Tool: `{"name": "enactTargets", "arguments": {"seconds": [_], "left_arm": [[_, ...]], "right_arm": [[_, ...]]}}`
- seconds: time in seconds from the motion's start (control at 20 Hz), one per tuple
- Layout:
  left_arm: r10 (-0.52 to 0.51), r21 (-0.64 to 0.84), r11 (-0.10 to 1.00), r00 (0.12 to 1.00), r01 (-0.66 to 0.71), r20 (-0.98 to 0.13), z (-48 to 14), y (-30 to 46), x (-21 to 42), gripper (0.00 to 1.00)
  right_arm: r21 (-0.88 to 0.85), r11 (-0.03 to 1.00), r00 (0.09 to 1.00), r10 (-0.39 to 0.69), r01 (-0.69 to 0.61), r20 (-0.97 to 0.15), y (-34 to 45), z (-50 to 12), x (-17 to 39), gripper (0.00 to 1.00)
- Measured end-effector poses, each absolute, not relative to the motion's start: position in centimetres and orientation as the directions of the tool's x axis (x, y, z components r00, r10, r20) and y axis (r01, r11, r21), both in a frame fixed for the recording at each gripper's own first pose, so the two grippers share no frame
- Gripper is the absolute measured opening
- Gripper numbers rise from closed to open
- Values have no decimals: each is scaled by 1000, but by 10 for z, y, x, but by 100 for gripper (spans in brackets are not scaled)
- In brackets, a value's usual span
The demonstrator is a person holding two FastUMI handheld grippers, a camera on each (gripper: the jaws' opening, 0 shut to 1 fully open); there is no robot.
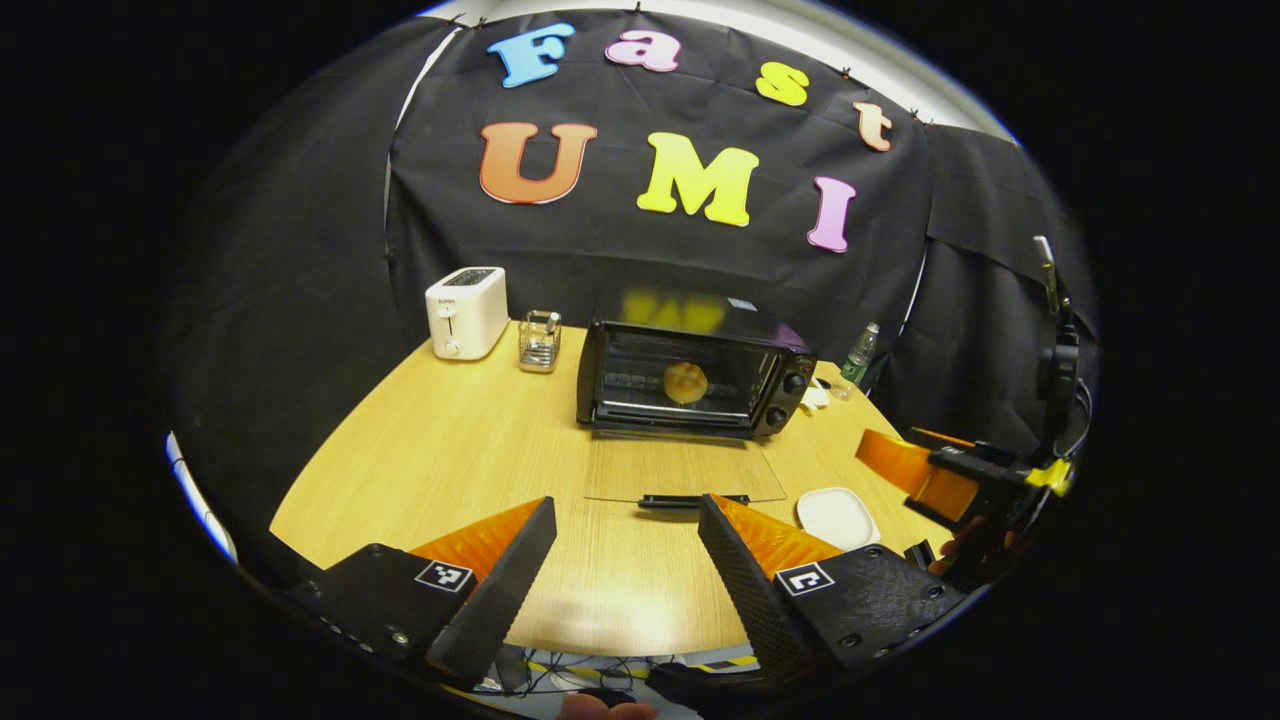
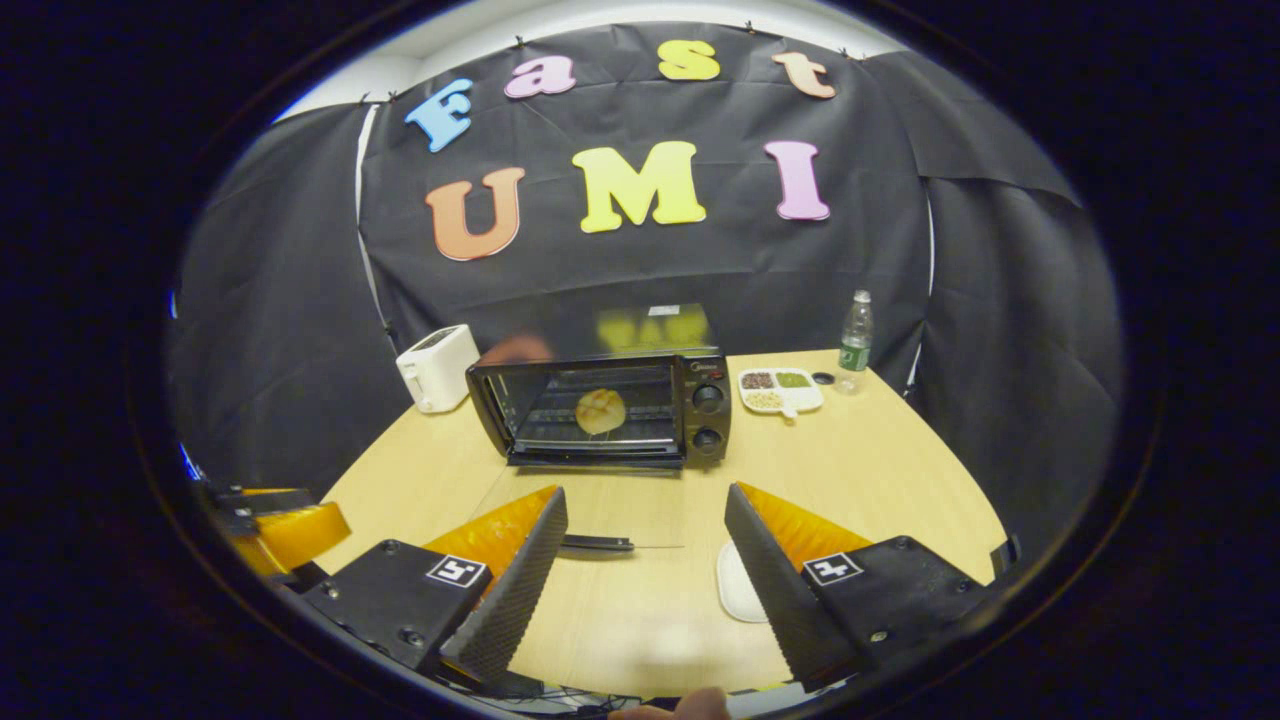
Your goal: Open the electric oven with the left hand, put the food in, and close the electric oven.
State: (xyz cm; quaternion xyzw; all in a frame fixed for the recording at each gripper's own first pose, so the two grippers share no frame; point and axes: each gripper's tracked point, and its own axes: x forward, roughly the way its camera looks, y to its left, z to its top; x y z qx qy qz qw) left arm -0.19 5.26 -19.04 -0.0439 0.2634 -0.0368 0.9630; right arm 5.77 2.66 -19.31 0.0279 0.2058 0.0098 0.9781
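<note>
My wooden table (image 1: 450,450) has the oven (image 1: 690,375) mid-frame, toaster (image 1: 465,312) and glass jar (image 1: 540,340) upper left, white plate (image 1: 838,517) lower right.

Black oven (image 1: 690,375), golden-brown bun (image 1: 686,382) inside; white toaster (image 1: 466,312), white plate (image 1: 838,517); pale wood-grain table (image 1: 450,450); green-labelled clear bottle (image 2: 855,342).

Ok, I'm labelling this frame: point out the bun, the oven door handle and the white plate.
bun (image 1: 686,382): left gripper view, centre of its crust.
oven door handle (image 1: 693,500): left gripper view, middle of the bar.
white plate (image 1: 838,517): left gripper view, bare centre.
</note>
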Motion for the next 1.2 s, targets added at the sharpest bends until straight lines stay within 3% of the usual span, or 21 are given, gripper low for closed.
{"name": "enactTargets", "arguments": {"seconds": [0.55,0.95,1.2], "left_arm": [[-205,-172,978,726,120,-657,-291,-22,25,95],[-154,-107,988,689,111,-708,-359,-37,69,95],[-122,-71,992,678,102,-725,-380,-32,89,94]], "right_arm": [[-42,994,895,-110,102,-433,-51,-183,29,97],[-42,983,857,-178,180,-483,-88,-188,11,97],[-80,983,851,-182,165,-492,-93,-190,11,100]]}}
